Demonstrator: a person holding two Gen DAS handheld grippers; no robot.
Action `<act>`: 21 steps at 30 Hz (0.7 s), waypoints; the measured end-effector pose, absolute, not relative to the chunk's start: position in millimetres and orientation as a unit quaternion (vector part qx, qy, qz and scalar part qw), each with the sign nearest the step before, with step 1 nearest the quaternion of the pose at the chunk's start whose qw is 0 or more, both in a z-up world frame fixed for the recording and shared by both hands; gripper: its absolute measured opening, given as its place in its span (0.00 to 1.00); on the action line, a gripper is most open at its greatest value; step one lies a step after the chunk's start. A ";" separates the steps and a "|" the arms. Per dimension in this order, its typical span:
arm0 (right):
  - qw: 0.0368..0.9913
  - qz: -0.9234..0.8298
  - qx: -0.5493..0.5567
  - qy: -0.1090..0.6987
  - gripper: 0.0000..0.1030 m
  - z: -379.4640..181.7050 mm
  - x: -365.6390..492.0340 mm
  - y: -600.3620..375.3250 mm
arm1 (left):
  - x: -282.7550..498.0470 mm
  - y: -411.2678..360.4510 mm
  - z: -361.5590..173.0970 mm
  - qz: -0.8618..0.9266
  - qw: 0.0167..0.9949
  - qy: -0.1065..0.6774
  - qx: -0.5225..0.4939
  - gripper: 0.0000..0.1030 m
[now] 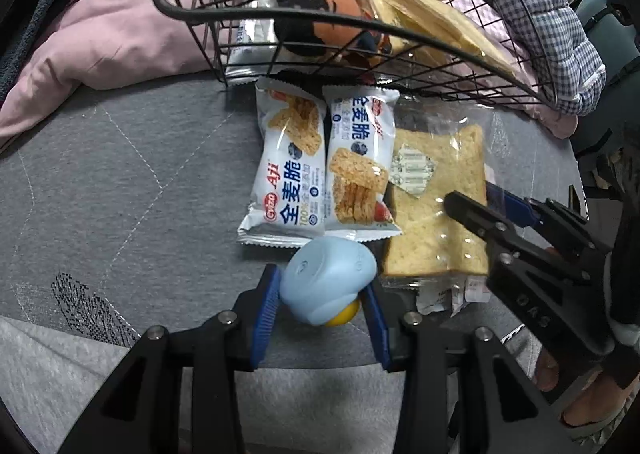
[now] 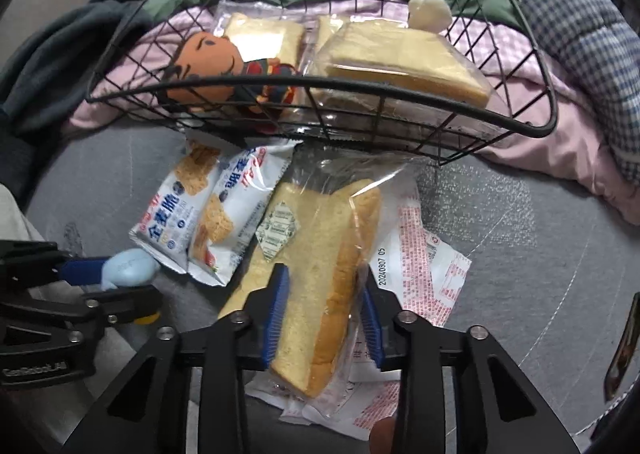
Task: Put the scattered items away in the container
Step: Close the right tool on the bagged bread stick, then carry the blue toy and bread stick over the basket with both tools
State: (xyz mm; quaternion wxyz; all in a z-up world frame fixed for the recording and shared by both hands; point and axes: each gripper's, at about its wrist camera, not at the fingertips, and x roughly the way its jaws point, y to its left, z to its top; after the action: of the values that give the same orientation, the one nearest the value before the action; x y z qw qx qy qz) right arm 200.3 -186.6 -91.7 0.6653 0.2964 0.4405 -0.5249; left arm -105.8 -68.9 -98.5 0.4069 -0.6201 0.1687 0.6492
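Note:
My left gripper [image 1: 322, 294] is shut on a light blue toy [image 1: 320, 270] with a yellow part, just above the grey cover; it also shows in the right wrist view, left gripper [image 2: 116, 280], toy [image 2: 128, 264]. My right gripper [image 2: 324, 282] is shut on a bagged bread slice [image 2: 316, 222], its near edge tipped up between the pads; from the left wrist view the right gripper [image 1: 486, 200] sits on the bread [image 1: 436, 182]. Two white cracker packs [image 1: 288, 170] [image 1: 360, 162] lie beside it. The black wire basket [image 1: 280, 14] [image 2: 360, 88] stands behind, holding an orange doll [image 2: 208, 62] and bagged bread [image 2: 400, 58].
A white packet with red print [image 2: 428, 254] lies under the bread. A pink quilt [image 1: 112, 38] and a checked cushion [image 2: 580, 46] crowd the basket's sides, with dark clothing [image 2: 52, 66] at the left. A person's foot in a sandal [image 1: 592, 402] shows at the right.

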 end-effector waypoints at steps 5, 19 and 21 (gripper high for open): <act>0.676 -0.519 0.297 0.431 0.24 -76.7 188.4 -173.5 | -101.0 -69.6 -92.5 0.649 0.414 0.172 -0.614 0.44; 0.686 -0.518 0.298 0.414 0.19 -42.0 161.4 -141.3 | -89.8 -52.7 -72.8 0.656 0.425 0.180 -0.598 0.44; 0.687 -0.520 0.300 0.409 0.19 -35.8 157.1 -140.0 | -89.4 -52.0 -68.4 0.657 0.427 0.181 -0.595 0.44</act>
State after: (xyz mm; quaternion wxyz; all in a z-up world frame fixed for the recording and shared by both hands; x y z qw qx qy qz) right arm 157.1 -140.0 -35.8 0.6871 0.3000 0.4094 -0.5199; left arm -89.4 -52.0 -68.4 0.4266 -0.5946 0.1805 0.6571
